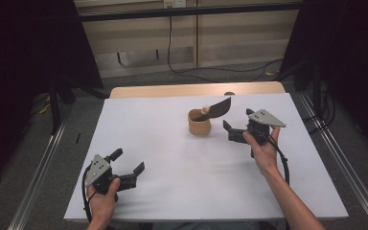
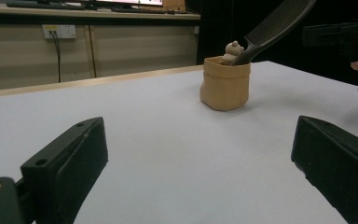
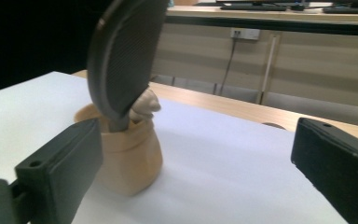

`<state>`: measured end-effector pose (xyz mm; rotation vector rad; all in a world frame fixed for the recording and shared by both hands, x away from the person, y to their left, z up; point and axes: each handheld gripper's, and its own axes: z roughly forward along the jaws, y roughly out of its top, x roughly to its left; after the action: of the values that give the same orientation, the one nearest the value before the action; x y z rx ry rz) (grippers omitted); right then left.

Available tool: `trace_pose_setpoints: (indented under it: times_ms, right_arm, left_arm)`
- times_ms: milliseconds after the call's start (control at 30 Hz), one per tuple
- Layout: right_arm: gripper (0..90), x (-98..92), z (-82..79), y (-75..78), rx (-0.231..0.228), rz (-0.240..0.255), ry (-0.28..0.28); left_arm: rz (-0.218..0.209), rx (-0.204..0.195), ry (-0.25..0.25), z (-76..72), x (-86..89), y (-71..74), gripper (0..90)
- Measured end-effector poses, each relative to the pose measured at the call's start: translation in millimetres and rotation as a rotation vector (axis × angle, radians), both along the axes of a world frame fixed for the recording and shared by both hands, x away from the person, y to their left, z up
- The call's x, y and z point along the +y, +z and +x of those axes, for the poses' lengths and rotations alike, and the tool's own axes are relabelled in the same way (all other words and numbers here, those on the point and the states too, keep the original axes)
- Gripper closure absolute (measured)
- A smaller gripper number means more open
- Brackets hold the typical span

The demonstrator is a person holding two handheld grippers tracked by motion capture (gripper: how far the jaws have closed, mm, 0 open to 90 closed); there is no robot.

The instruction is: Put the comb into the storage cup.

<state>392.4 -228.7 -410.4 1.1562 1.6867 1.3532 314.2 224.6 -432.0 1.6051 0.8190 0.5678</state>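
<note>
Right tool [image 1: 235, 128] wide open just beside small tan soft-sided pouch [image 1: 199, 121] near far middle of white counter [image 1: 163, 191], left tool [image 1: 124, 163] wide open too, well apart. Probably light, stiff, a little slick: black plastic comb [image 1: 218, 108] leaning out of pouch beside small beige figure [image 1: 204, 109]. Best pinched across flat toothed blade above rim, pouch likely tipping if dragged.

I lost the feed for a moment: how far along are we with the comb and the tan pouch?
Looks done: the black comb stands handle-down in the tan pouch, beside a small pale figure. In hand: nothing; the right gripper is open next to the pouch, jaws apart and touching neither. The left gripper is open near the table's front edge. Left: whichever move comes next has not visibly begun.
</note>
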Motion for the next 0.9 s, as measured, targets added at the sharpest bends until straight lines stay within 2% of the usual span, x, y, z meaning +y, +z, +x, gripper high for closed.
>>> trace_pose_setpoints:
  times_ms: [100, 800, 900]
  right_arm:
    - [1.0, -1.5, -3.9, -2.1, 0.003, -0.006, -0.012]
    - [0.0, -19.9, -41.9, -10.6, -0.059, -0.005, -0.056]
    - [0.0, -24.0, -46.1, -13.0, -0.065, -0.005, -0.066]
  left_arm:
    - [-0.002, -0.002, 0.006, -0.3, 0.6, 0.2, 3.7]
    - [0.002, 0.014, 0.030, -0.1, 0.1, -0.1, 3.8]
    - [-0.004, 0.012, 0.022, -0.8, 0.4, 0.1, 3.8]
